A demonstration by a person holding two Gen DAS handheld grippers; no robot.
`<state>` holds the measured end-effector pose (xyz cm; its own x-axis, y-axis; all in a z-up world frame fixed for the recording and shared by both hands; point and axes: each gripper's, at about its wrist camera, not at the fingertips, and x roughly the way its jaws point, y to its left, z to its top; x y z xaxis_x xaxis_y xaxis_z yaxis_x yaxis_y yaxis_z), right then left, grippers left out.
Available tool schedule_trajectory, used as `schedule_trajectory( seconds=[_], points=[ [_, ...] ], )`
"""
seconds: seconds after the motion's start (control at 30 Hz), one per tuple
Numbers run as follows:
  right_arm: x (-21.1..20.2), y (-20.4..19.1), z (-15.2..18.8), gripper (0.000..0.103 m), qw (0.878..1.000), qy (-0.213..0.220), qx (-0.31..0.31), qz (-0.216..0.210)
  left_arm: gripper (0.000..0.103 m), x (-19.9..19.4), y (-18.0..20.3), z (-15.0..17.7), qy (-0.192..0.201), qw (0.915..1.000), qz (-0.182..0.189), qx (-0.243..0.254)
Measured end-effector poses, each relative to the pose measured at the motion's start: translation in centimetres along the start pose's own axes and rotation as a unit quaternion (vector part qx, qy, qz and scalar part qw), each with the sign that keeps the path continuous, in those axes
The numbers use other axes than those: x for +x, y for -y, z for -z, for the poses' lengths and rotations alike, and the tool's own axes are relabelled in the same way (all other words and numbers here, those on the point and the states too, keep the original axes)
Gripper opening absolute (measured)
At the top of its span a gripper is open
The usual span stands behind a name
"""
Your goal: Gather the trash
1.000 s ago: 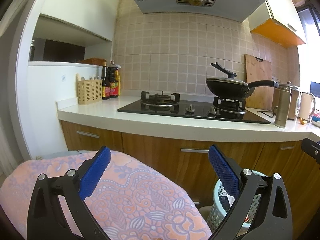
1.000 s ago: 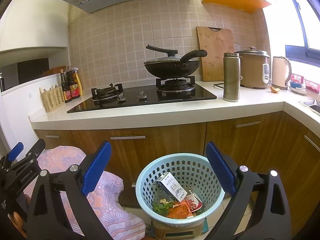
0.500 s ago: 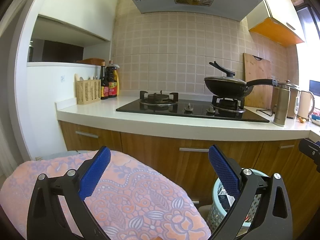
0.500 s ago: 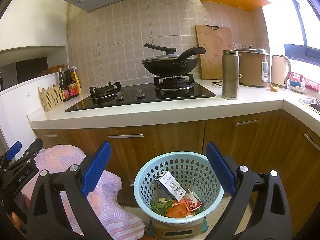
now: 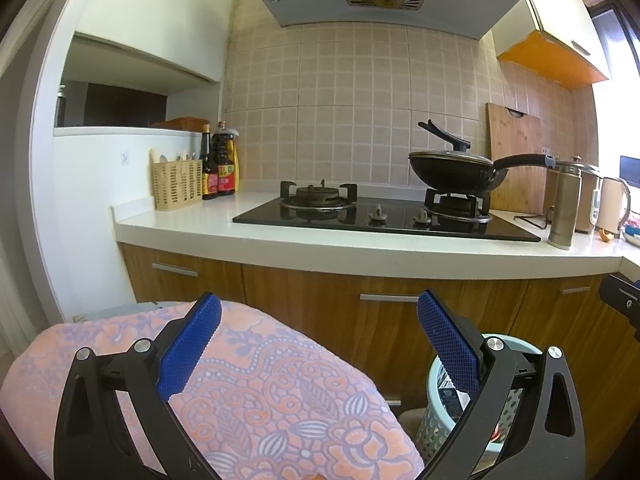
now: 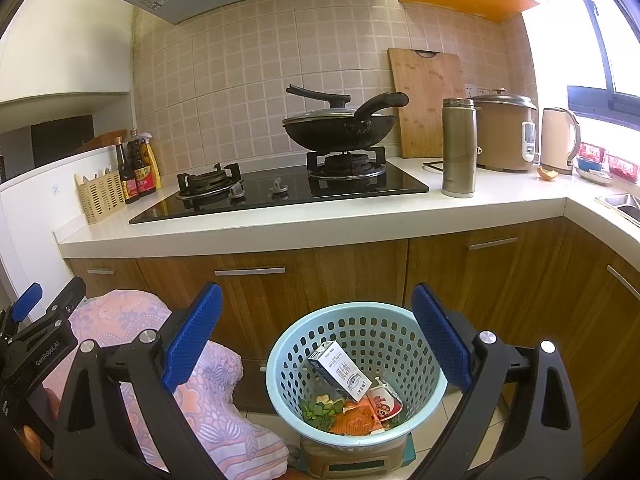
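Note:
A light blue perforated trash basket (image 6: pixel 280 372) stands on the floor before the wooden cabinets. It holds a white carton (image 6: pixel 340 370), a red-and-white cup (image 6: pixel 384 402), green scraps and orange wrappers. My right gripper (image 6: pixel 316 336) is open and empty, above and in front of the basket. My left gripper (image 5: pixel 318 344) is open and empty over a pink floral cloth (image 5: pixel 256 392); the basket (image 5: pixel 436 428) shows partly behind its right finger. An orange scrap (image 6: pixel 547 174) lies on the counter by the kettle.
White counter (image 6: pixel 320 224) holds a black hob, a wok (image 6: pixel 340 126), a steel flask (image 6: pixel 459 148), rice cooker, kettle (image 6: pixel 558 140), sauce bottles and a utensil basket (image 6: pixel 100 196). A sink corner (image 6: pixel 620 202) is at the right. The pink cloth (image 6: pixel 208 408) lies left of the basket.
Both views have shifted slightly; the basket appears a little lower and more central in the right wrist view. Both grippers stay open and empty.

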<state>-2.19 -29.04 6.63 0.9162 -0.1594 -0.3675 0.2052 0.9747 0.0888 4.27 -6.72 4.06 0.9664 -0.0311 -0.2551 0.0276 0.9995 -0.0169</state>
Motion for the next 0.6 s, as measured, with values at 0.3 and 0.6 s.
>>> schedule_trajectory(
  seconds=[0.3, 0.6],
  points=[
    [-0.02, -0.11, 0.26, 0.091, 1.000, -0.002, 0.001, 0.005, 0.095, -0.12, 0.35, 0.17, 0.003, 0.9999, -0.002, 0.010],
    [-0.11, -0.19, 0.30, 0.091, 1.000, 0.000, 0.004, 0.010, 0.095, -0.13, 0.36, 0.14, 0.002, 0.9999, -0.004, 0.013]
  ],
)
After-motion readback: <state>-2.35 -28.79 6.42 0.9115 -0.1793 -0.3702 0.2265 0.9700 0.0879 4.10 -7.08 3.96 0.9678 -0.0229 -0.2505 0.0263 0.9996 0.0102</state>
